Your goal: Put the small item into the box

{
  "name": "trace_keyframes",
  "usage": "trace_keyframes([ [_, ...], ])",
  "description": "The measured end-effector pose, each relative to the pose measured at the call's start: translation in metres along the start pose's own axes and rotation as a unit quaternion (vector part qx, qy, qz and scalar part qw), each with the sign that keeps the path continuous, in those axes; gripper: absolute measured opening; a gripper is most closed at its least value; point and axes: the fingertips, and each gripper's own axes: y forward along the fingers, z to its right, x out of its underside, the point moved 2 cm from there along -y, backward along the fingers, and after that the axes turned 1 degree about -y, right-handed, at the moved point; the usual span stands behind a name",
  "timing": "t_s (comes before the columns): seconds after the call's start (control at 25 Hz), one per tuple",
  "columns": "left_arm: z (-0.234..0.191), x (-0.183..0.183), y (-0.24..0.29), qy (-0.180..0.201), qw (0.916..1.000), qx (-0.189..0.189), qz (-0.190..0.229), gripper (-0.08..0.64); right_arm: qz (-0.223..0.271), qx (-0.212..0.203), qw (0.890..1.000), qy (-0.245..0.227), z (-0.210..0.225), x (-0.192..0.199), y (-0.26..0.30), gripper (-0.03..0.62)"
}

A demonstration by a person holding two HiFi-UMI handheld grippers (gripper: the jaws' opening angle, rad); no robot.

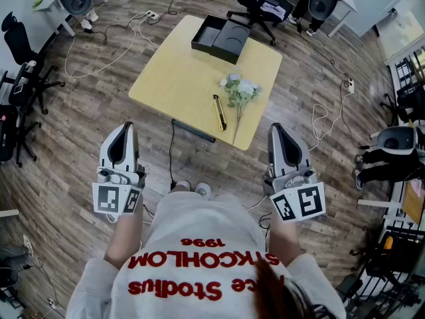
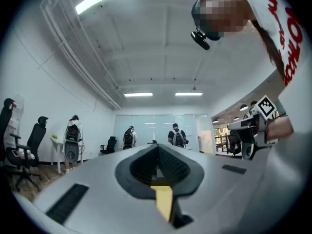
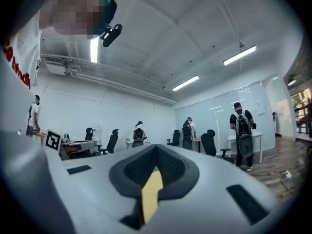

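Yellow table with black box stands on wood-plank floor.

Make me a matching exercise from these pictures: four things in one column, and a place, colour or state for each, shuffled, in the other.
Things:
1. box
2. flowers
3. cutter
4. right gripper

Descriptions:
A. shut and empty, held off the table
B. white, lying beside the cutter
C. black, at the table's far edge
D. yellow and slim, toward the table's near edge

Pairs: 1-C, 2-B, 3-D, 4-A
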Motion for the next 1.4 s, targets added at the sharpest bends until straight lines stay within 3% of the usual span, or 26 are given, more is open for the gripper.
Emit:
trace_keyframes([
  [0.4,0.008,0.001,0.003,0.002,1.0000,0.003,-0.001,0.006,0.001,-0.012,1.000,-0.005,0.002,0.000,-0.003,0.003],
  [1.0,-0.007,0.010,0.014,0.002,0.9999,-0.005,-0.009,0.006,0.010,-0.028,0.999,0.024,0.003,0.001,0.020,0.003],
  [1.4,-0.037,0.033,0.083,-0.014,0.9998,0.009,-0.012,0.007,-0.007,-0.014,1.000,0.027,0.029,0.013,0.077,0.003],
])
